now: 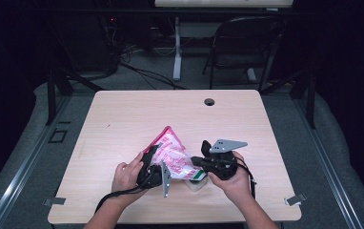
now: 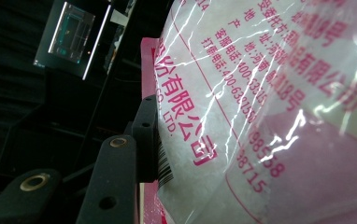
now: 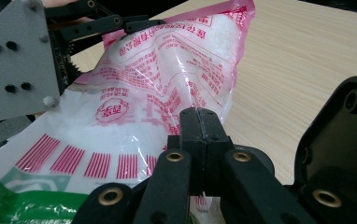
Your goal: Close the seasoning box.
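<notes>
A clear plastic bag of white granules with pink print (image 1: 173, 155) is held tilted just above the table's front middle. My left gripper (image 1: 156, 156) is shut on its left side; one black finger (image 2: 145, 130) presses the film by the barcode, and the bag hides the other. My right gripper (image 3: 200, 122) comes in from the right. Its two pads are pressed flat together at the bag's (image 3: 167, 70) right edge, pinching the film. Across the bag I see the left gripper's jaws (image 3: 120, 24) and grey plate (image 3: 17, 60).
The light wooden table (image 1: 123, 109) has a cable hole (image 1: 209, 101) near its far edge. A small pale object (image 1: 195, 186) lies under the bag's green-printed end. A black chair (image 1: 244, 43) and a desk leg stand beyond the table.
</notes>
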Action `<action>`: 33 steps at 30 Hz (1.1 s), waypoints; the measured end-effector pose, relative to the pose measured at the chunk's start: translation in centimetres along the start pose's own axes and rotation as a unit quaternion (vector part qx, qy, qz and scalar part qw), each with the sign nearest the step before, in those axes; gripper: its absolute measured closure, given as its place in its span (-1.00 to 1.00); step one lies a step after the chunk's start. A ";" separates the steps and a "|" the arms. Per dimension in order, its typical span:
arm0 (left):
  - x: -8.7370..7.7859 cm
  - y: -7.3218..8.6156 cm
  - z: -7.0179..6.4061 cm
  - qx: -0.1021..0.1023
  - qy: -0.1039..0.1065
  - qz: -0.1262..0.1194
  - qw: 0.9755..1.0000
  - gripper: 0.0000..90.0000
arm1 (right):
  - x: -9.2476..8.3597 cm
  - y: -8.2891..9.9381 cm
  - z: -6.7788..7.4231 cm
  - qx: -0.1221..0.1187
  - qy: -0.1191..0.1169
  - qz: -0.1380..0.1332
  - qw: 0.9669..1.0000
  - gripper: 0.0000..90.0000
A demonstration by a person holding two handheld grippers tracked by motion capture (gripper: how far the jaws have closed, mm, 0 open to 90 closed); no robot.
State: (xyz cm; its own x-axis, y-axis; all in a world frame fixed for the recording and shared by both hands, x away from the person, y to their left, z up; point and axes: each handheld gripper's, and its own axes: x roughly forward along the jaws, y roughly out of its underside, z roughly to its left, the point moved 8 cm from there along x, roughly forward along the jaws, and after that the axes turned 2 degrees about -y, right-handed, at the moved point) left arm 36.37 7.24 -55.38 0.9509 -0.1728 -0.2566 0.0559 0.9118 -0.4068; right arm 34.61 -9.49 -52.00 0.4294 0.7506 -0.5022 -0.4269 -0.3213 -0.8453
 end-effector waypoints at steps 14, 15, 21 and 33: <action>-0.3 -0.3 0.3 0.033 -0.008 -0.007 0.999 0.35 | -0.2 0.1 0.0 -0.005 0.019 0.001 1.000 1.00; -0.3 -0.3 0.4 0.037 -0.010 -0.007 0.999 0.35 | -0.2 0.1 0.0 -0.005 0.020 0.001 1.000 1.00; -0.3 -0.5 0.5 0.051 -0.016 -0.008 0.999 0.35 | -0.1 0.2 -0.1 -0.006 0.023 0.003 1.000 1.00; -0.2 -0.6 0.6 0.070 -0.009 -0.006 0.998 0.35 | 0.1 0.5 -0.2 -0.001 0.024 0.005 1.000 1.00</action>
State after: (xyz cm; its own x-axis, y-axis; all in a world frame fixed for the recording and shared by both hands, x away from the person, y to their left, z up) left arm 36.29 6.97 -54.55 0.9554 -0.1780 -0.2354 0.1077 0.9529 -0.2835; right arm 34.60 -9.70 -52.46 0.4635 0.7181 -0.5191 -0.4304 -0.3295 -0.8403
